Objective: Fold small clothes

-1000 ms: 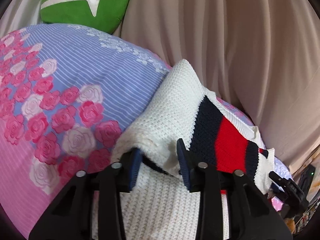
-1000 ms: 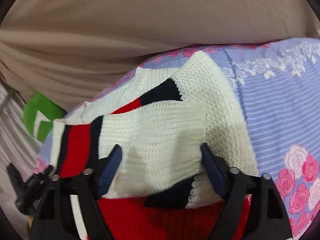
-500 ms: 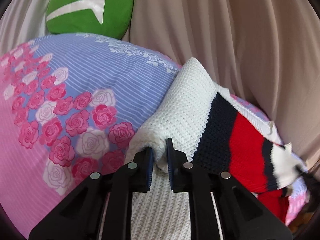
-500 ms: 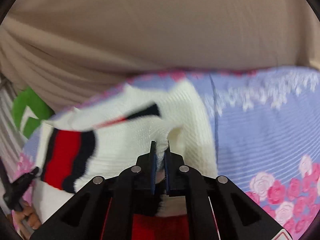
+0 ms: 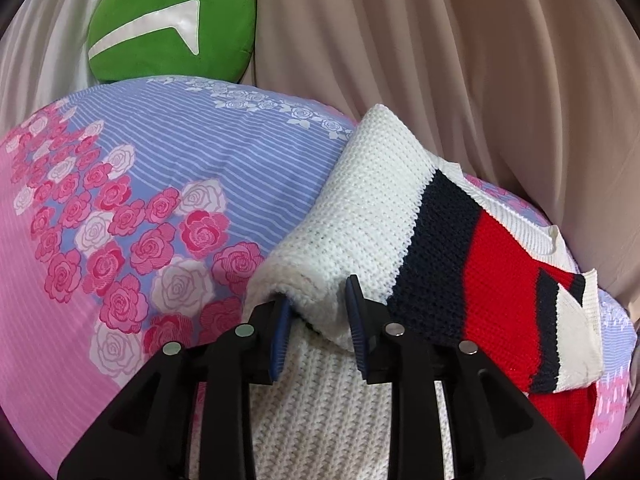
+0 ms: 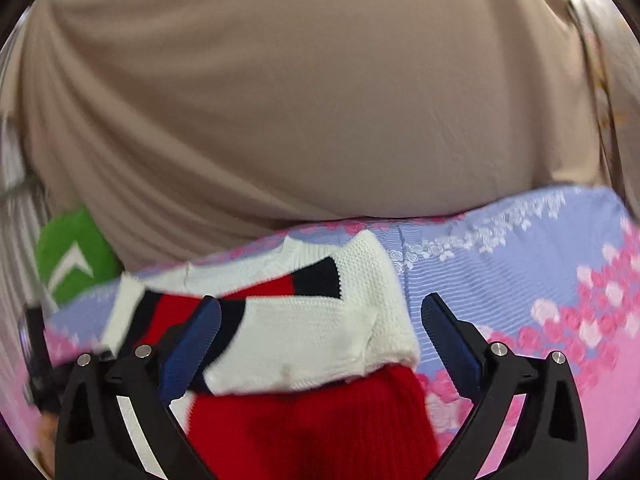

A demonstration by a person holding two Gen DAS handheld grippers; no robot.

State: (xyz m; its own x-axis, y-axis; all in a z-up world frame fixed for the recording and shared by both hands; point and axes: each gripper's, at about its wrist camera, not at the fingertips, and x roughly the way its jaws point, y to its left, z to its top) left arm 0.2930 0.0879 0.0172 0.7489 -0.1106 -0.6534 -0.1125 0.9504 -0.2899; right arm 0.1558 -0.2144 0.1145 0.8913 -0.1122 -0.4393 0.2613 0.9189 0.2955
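The left gripper [image 5: 320, 326] is pointing forward and low over the bed, its jaws standing partly apart on either side of a rolled white fold of the sweater [image 5: 372, 216], the blue pads [image 5: 280, 336] flanking the knit without clearly pinching it. The right gripper [image 6: 320, 344] is sitting a little above the garment with its jaws spread wide, one blue pad over the striped part and the other out over the bedsheet [image 6: 520, 248], and nothing is lying between them in a grip. The sweater [image 6: 312, 328] is lying on the flowered bedsheet [image 5: 160, 168], near the beige curtain [image 5: 460, 60]; it is a chunky white knit with navy and red bands, doubled over so that a sleeve is crossing the body, with a red portion showing nearest the right camera. A green cushion [image 5: 172, 24] is leaning against the curtain at the far edge of the bed. The sweater's lower hem is running under both grippers and out of view, the right view is blurring toward its edges, and a dark object at its left border is too smeared to make out.
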